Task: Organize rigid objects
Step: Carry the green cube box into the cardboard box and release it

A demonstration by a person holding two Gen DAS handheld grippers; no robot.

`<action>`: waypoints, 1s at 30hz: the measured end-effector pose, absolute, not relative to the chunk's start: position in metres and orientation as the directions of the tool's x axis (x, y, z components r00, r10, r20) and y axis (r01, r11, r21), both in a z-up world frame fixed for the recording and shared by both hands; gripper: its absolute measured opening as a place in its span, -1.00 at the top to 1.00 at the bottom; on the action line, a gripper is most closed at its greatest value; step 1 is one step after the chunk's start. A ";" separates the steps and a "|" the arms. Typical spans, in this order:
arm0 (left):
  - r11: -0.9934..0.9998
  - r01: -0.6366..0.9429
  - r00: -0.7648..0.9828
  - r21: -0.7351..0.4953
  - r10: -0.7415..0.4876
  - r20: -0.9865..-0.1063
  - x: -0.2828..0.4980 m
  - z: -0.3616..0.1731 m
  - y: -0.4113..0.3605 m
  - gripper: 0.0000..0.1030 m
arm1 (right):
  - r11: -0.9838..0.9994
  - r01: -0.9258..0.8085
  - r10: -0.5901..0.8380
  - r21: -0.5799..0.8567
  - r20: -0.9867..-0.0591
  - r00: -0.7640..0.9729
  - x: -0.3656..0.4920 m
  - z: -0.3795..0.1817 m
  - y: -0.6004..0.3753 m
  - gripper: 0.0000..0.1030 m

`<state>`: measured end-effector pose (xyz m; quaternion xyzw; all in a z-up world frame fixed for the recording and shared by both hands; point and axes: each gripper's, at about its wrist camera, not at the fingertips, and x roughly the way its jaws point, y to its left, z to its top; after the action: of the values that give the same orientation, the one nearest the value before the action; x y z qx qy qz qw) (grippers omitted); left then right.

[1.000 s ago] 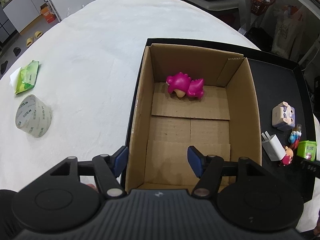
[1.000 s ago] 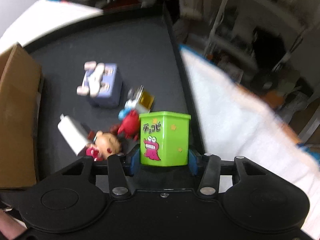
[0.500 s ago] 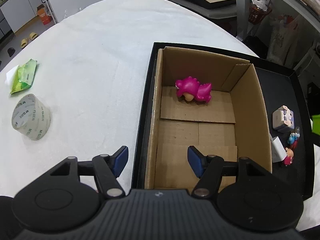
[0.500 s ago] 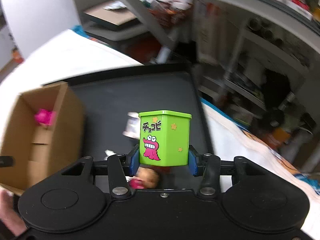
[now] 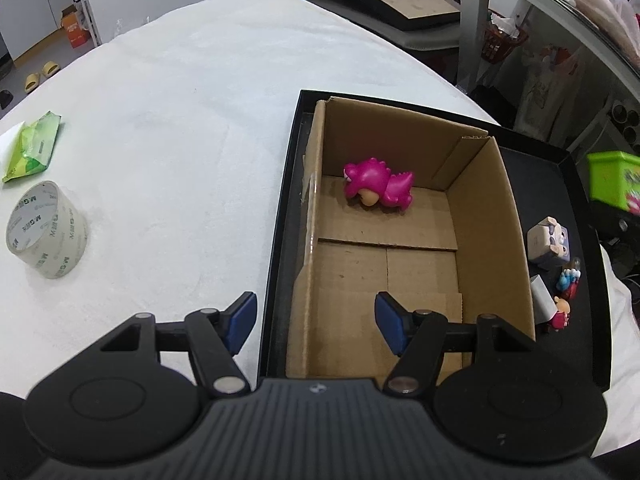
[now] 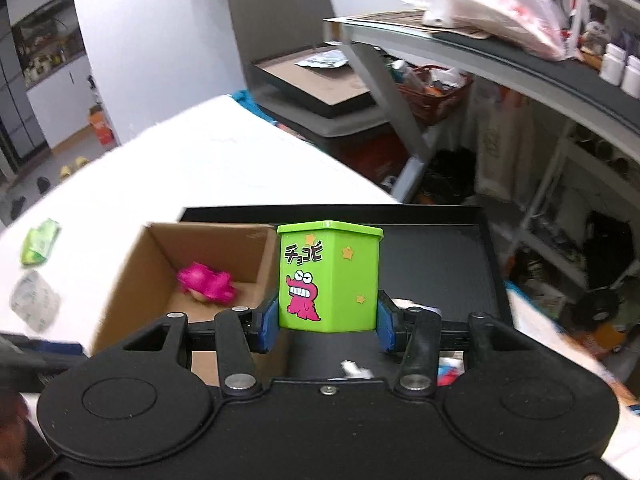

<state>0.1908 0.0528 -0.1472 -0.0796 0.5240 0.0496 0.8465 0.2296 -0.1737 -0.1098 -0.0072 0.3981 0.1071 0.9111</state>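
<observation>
Above the right side of the black tray [image 6: 436, 236], the right tool [image 6: 328, 322] is clenched on the lower part of the green tin [image 6: 330, 276], its 2 blue pads pressing the tin's opposite side walls. The tin rides upright and clear of the tray, with the crocodile print facing the camera; that low, square hold probably keeps it from tipping while it is carried toward the cardboard box [image 5: 404, 248].

The box sits in the left part of the tray, open at the top, with 1 pink toy [image 5: 378, 192] lying at its far end. Most of the box floor is bare, so there looks to be room for the tin. The left tool [image 5: 316, 322] hangs released at the box's near left corner, 1 pad outside the wall and 1 over the box floor, holding nothing.

In the left view, small figures [image 5: 562, 296], a white charger [image 5: 542, 298] and a pale cube toy [image 5: 548, 240] wait on the tray right of the box. On the white counter [image 5: 180, 140] to the left lie a tape roll [image 5: 46, 230] and a green packet [image 5: 34, 148], well apart from the tray. The box's right wall stands between the tin and the box floor, so the tin would have to clear it.
</observation>
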 end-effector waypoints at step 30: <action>0.946 -0.266 0.441 -0.184 -0.050 -0.896 0.183 -0.160 0.080 0.65 | 0.925 -0.379 0.244 0.020 -0.796 0.554 0.268 -0.155 -0.053 0.06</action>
<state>0.1832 0.0798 -0.1600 -0.1506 0.5247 0.0644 0.8354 0.2680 -0.0532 -0.1551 -0.0770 0.4378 0.1776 0.8780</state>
